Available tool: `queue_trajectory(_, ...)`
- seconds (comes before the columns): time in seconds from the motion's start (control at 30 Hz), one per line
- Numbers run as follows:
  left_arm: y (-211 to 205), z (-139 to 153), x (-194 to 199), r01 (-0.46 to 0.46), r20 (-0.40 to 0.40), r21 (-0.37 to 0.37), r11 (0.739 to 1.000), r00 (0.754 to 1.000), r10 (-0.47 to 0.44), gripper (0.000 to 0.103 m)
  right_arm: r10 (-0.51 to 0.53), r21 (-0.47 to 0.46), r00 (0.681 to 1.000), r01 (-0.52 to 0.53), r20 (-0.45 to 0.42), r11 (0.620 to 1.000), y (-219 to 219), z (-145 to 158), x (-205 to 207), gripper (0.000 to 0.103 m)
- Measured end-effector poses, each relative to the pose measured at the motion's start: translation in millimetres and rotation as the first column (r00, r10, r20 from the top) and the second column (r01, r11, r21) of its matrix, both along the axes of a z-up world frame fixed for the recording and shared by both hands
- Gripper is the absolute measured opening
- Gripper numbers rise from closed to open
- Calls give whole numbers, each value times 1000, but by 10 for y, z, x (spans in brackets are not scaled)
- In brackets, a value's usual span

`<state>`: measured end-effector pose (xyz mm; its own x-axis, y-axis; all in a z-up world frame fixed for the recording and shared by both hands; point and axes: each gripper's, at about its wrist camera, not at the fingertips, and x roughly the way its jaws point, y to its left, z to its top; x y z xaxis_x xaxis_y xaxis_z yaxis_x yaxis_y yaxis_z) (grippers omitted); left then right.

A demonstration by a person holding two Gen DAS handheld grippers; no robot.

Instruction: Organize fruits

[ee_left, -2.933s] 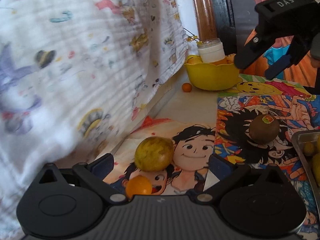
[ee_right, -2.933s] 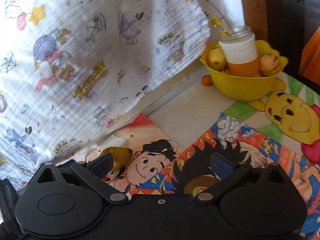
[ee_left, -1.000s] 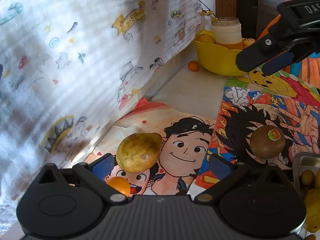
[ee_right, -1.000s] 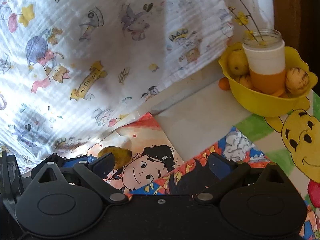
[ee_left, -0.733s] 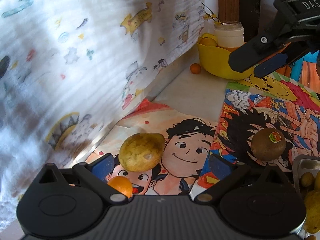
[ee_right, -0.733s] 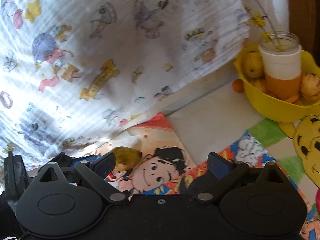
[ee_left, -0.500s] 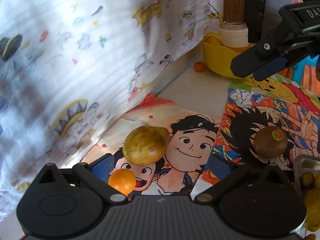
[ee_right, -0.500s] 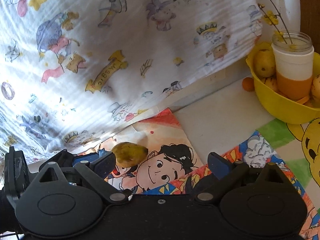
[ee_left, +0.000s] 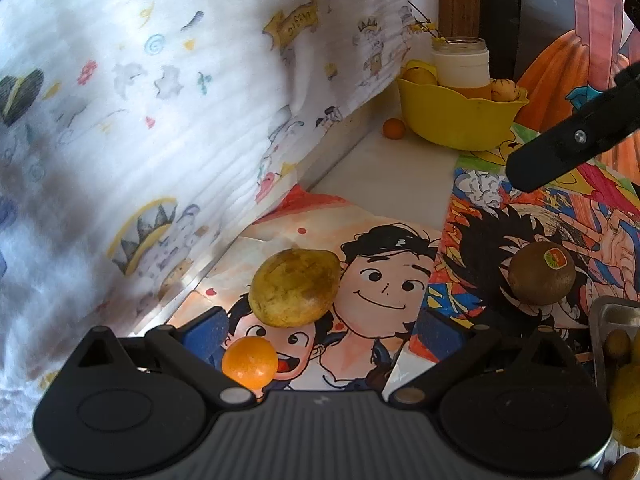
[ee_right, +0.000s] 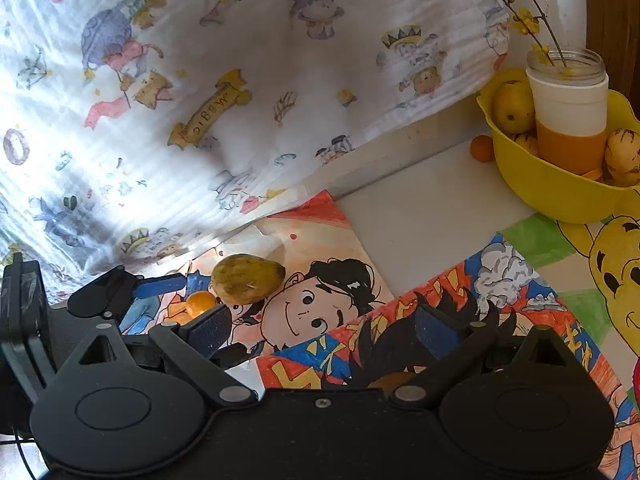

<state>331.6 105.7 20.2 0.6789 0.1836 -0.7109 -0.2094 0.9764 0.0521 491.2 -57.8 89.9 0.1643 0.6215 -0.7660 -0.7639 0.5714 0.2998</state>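
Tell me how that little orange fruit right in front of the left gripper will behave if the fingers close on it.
The small orange fruit looks nearly round and smooth, so it would probably roll away if nudged off-centre. It sits against the yellow-brown fruit, which may block it on that side. The left gripper is open wide, so it likely needs to close far before gripping.

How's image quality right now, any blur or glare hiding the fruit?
Left wrist: curtain smeared at left, fisheye bends edges, yet lemon and kiwi are sharp. Right wrist: bright backlight through the curtain, lemon lit, yellow bowl clear.
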Motion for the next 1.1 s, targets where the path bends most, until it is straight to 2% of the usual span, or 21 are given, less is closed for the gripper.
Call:
queue_trajectory(0.4,-1,-5,128,36,-13,5,999,999,-36,103,65,-85,997,-61,43,995,-50,-39,-12,98)
queue_trajectory(0.63,52,-49,93,44,-43,13,999,998,-43,103,178,-146,978,-162,109,976,54,-92,-89,97)
queue_trajectory(0.8,102,-111,10,45,-62,31,999,997,-43,102,326,-200,931,-292,167,936,221,-163,-113,96)
queue_trajectory(0.93,137,-131,-56,70,-70,65,995,995,-66,102,451,-264,871,-397,194,879,409,-280,-84,95)
queue_trajectory(1.1,178,-174,-83,73,-99,78,994,993,-65,99,559,-306,802,-489,212,817,697,-425,-86,90)
